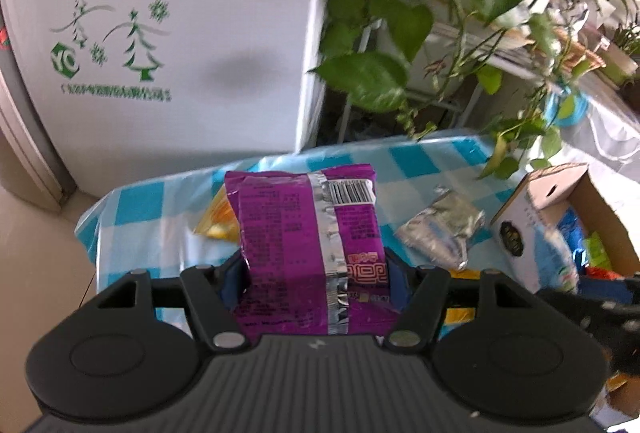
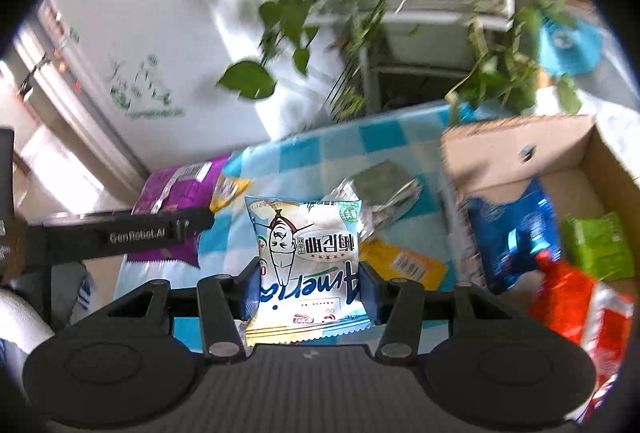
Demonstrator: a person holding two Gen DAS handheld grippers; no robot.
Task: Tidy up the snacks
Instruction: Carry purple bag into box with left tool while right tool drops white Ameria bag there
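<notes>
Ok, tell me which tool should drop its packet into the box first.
Right. The right tool holds the white packet with the open box close on its right side. The left tool, clamping the purple packet, sits farther from the box, on the right tool's far side.

Black hand-held gripper [image 1: 316, 273], blue pads [image 2: 250, 291]

This looks like a lived-in home, likely a kitchen or dining corner. A small table under a blue-and-white checked plastic tablecloth [image 1: 132, 201] stands near a white fridge-like appliance printed with green tree and snowflake motifs [image 1: 168, 33] at far left. Trailing green-leaved houseplants [image 1: 400, 21] hang over a white metal rack [image 2: 424, 25] behind the table, and pale floor tiles [image 1: 36, 233] show at left.
</notes>
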